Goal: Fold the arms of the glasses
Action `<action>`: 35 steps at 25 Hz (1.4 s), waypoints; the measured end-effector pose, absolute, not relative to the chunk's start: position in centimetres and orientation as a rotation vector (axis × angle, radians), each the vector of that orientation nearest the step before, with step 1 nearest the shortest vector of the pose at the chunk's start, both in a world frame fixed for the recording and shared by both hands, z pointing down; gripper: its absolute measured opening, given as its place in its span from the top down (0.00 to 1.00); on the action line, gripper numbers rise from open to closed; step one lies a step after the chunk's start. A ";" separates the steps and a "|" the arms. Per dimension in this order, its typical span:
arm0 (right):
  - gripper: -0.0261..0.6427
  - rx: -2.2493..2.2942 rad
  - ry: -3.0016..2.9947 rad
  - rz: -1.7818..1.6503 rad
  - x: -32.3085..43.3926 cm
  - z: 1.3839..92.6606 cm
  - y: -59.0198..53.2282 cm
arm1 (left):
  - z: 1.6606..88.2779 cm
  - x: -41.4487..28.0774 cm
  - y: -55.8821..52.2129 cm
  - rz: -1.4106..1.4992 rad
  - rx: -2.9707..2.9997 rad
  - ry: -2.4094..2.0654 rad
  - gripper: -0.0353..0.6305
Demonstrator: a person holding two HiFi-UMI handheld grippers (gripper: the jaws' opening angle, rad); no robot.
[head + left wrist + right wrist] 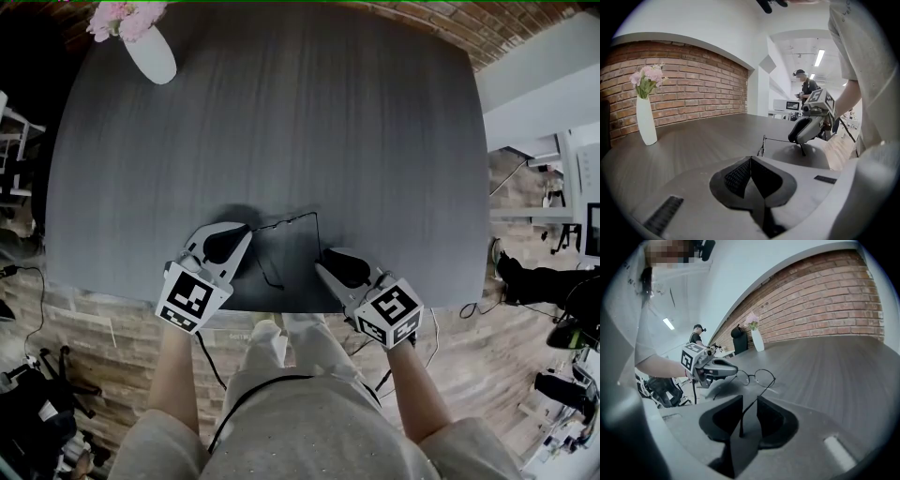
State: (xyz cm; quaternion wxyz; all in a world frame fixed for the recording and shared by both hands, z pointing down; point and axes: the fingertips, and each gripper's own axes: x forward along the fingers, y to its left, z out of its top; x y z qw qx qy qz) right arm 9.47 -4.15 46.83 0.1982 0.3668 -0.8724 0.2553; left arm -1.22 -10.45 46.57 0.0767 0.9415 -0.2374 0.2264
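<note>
Thin wire-rimmed glasses (286,221) stand near the front edge of the dark grey table (281,122) with both arms unfolded toward me. My left gripper (246,230) is shut, its tip on the left end of the frame; in the left gripper view the pads (740,176) meet and a lens (762,146) rises just past them. My right gripper (319,267) is at the right arm's end. In the right gripper view that arm (759,396) runs between the jaws of the right gripper (749,397), which stand apart with a gap on each side.
A white vase (150,52) with pink flowers stands at the table's far left corner. A brick wall (825,296) lies beyond the table. A person (806,86) stands far off in the room. A black cable (211,361) hangs by my legs.
</note>
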 end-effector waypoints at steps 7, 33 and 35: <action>0.81 0.983 -2.465 0.749 7.6 47.1 -4.3 | 46.7 -0.9 -10.5 0.677 2.826 -0.703 0.95; 0.81 1.113 -2.475 0.958 5.5 46.9 -8.3 | 46.7 -0.7 -10.6 0.646 2.845 -0.685 0.95; 0.81 1.117 -2.468 0.976 5.3 46.9 -8.5 | 46.6 -0.7 -10.6 0.642 2.844 -0.684 0.95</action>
